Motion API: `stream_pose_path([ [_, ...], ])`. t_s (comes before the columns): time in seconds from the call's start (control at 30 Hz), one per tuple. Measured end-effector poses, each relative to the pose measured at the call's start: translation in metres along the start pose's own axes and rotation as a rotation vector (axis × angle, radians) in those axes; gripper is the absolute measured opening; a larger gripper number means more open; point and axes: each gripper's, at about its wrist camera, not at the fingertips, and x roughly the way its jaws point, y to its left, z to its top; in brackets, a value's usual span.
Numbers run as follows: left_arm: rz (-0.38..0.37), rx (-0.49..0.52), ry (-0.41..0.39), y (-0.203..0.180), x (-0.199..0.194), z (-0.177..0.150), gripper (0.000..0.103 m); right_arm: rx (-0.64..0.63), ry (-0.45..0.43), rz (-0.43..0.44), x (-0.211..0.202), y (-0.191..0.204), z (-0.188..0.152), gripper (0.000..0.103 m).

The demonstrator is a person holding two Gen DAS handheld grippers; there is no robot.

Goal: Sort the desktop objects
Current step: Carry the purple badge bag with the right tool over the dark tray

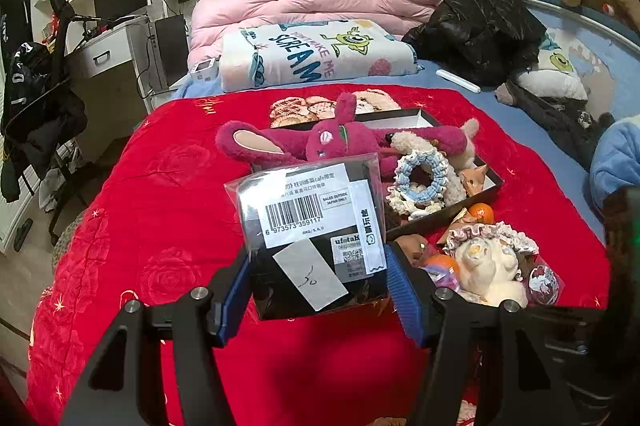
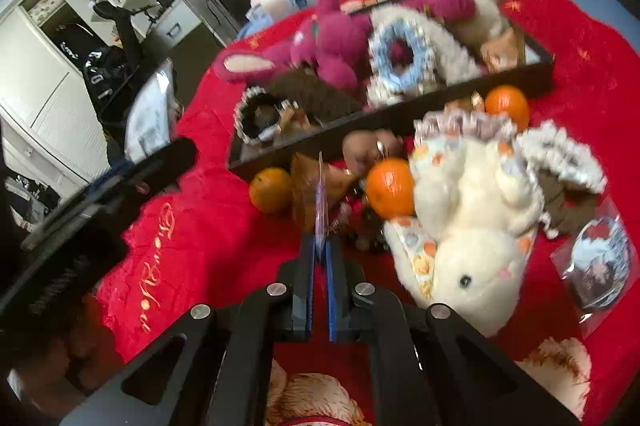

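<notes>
Over the red quilt (image 1: 168,194) | left gripper (image 1: 318,290) is clamping a bagged box (image 1: 310,222) near the tray (image 2: 400,114) | right gripper (image 2: 320,258) is pinching a thin clear packet (image 2: 321,202) edge-on, between two oranges (image 2: 270,189).

Indoor light was bright and even in both fisheye views, which bent and blackened at the corners; the left view stayed sharp with glare on the plastic-wrapped box (image 1: 312,222), while motion blur smeared the right view's white plush rabbit (image 2: 472,226).
</notes>
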Motion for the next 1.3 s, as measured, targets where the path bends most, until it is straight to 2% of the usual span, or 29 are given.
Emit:
stream_pose_path([
  [0.47,-0.016,0.017,-0.014,-0.004,-0.002,0.001,0.064,-0.081,-0.131,-0.049,-0.020,0.021,0.014,0.005],
  [0.83,-0.014,-0.015,0.000,0.005,0.008,0.006,0.064,-0.065,-0.169,-0.072,-0.033,0.011,0.022,0.005],
  [1.03,-0.009,-0.038,-0.002,0.018,0.014,0.014,0.064,-0.082,-0.194,-0.112,-0.031,0.011,0.045,0.005],
  [1.3,-0.012,-0.071,-0.005,0.025,0.017,0.017,0.064,-0.080,-0.193,-0.102,-0.004,0.000,0.083,0.005],
])
